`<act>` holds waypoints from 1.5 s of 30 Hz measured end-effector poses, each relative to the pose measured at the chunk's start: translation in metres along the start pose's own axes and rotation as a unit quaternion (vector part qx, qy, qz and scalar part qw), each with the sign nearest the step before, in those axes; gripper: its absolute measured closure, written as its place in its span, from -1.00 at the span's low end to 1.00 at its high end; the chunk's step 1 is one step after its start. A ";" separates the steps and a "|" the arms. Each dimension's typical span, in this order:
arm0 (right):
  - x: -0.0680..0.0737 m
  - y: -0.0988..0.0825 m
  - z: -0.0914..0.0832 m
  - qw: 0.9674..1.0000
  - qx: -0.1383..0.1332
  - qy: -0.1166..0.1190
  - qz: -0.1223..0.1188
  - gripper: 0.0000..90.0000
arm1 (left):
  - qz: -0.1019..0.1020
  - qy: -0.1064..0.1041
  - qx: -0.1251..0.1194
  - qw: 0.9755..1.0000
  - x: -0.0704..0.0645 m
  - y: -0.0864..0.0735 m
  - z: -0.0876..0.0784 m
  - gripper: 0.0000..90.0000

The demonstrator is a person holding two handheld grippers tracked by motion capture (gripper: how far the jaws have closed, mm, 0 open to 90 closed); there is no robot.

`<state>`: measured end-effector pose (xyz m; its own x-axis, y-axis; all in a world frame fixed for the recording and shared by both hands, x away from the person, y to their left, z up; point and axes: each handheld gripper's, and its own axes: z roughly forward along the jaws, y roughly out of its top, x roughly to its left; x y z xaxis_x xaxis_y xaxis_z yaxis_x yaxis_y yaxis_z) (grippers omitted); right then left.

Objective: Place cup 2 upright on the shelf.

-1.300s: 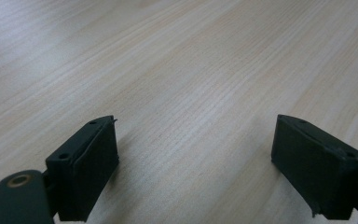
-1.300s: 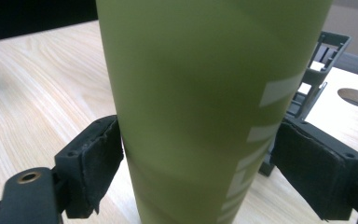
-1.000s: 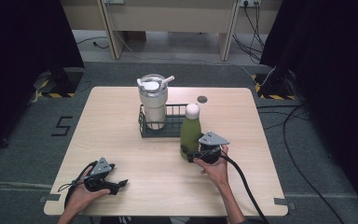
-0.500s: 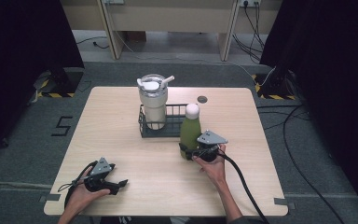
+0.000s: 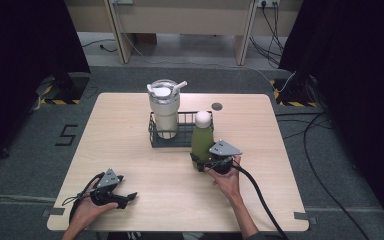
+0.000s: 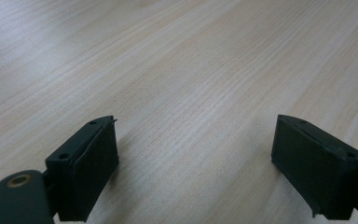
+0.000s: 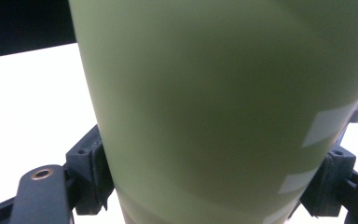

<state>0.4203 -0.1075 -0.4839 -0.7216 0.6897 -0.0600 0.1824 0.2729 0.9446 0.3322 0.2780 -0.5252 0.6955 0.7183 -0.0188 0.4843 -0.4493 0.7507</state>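
Observation:
A green bottle [image 5: 202,143] with a white cap stands upright on the wooden table [image 5: 125,145], just in front of a black wire basket [image 5: 173,144]. My right gripper [image 5: 200,162] is shut on the bottle's lower body. In the right gripper view the green bottle [image 7: 223,93] sits between the two black pads [image 7: 91,175], which press on both of its sides. My left gripper [image 5: 129,199] rests low over the table near the front left. Its jaws stand wide apart in the left gripper view, where the left gripper [image 6: 196,163] has only bare wood between its fingers.
A cream tumbler [image 5: 164,111] with a lid and straw stands in the left half of the basket. A small dark disc [image 5: 217,106] lies on the table behind the basket. The right gripper's cable [image 5: 260,197] trails off the front edge.

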 end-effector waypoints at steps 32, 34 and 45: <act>-0.011 0.058 -0.010 1.000 -0.021 0.004 0.010 -0.53 | -0.001 0.001 0.001 1.000 0.000 0.000 0.000 -0.70; -0.012 0.063 -0.009 1.000 -0.021 0.004 0.009 -0.53 | 0.000 0.001 0.001 1.000 0.000 0.000 0.000 -0.70; -0.021 0.090 -0.007 1.000 -0.022 0.000 0.010 -0.53 | -0.001 0.001 0.001 1.000 0.000 0.000 0.000 -0.70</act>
<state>0.4474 -0.1021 -0.3949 -0.7175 0.6954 -0.0409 0.1678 0.2295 0.9587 0.3324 0.2781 -0.5252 0.6942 0.7196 -0.0191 0.4858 -0.4488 0.7500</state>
